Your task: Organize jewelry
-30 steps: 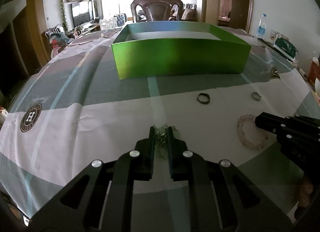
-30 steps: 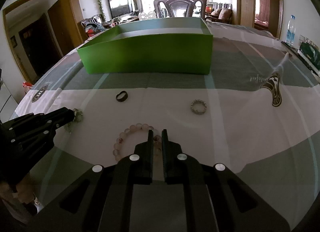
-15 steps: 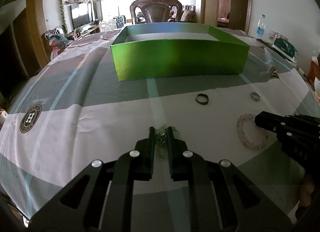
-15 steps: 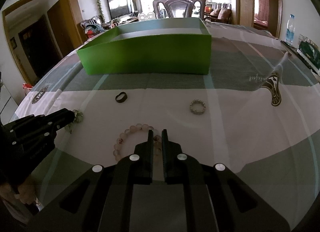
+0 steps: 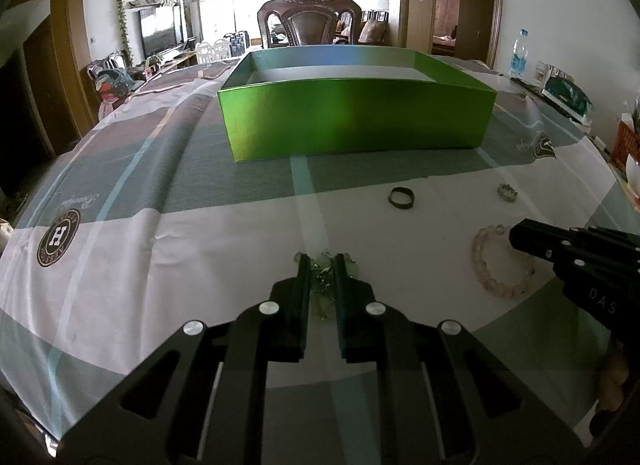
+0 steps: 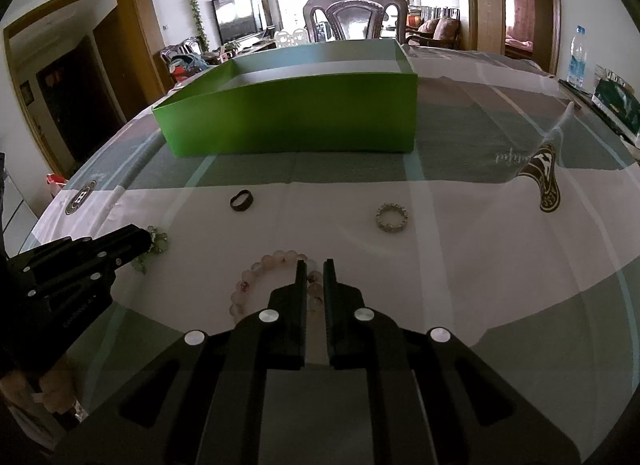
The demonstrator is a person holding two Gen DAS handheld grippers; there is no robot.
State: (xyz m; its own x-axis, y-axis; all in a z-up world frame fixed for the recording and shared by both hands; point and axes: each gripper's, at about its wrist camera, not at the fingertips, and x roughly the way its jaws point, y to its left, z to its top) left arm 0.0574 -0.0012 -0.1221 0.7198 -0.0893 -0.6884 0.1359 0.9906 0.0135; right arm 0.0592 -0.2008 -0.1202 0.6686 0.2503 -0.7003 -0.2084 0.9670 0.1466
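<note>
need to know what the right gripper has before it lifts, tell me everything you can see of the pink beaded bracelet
The pink beaded bracelet is a closed loop of round, translucent pale-pink beads, some with darker reddish flecks, looking like stone or glass. It lies flat on the white part of the checked tablecloth, in front of the green open box. The right gripper is shut on its near right stretch of beads, fingers pointing down at the cloth. Part of the loop is hidden under the gripper.

Black gripper [image 5: 322,261]; silver screws; faint, seemingly white lettering.
</note>
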